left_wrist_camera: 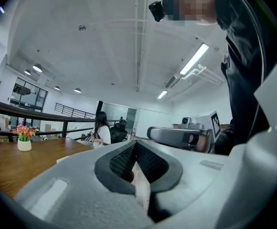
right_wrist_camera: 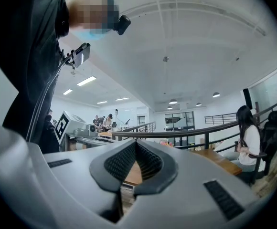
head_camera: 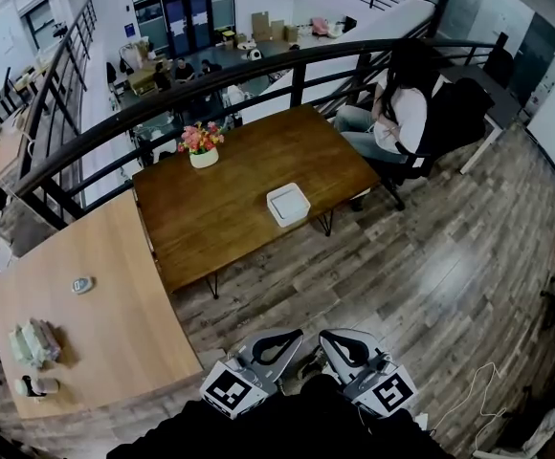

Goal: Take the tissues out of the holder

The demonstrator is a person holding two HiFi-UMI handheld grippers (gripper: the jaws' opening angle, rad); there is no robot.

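Low before the person, left gripper (head_camera: 292, 336) and right gripper (head_camera: 327, 337) point level, jaws together and empty, presumably because the holder (head_camera: 288, 204) lies well apart on the table (head_camera: 220, 223).

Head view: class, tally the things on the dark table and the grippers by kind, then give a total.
Flower pot: 1
White box: 1
Grippers: 2 (left gripper, right gripper)
Total: 4

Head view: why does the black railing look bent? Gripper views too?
Head view: the wide lens bows the black metal railing; pale glare on the wooden plank floor. Left gripper view: the long ceiling strip light glares white. Right gripper view: dark rounded corners, same bending.
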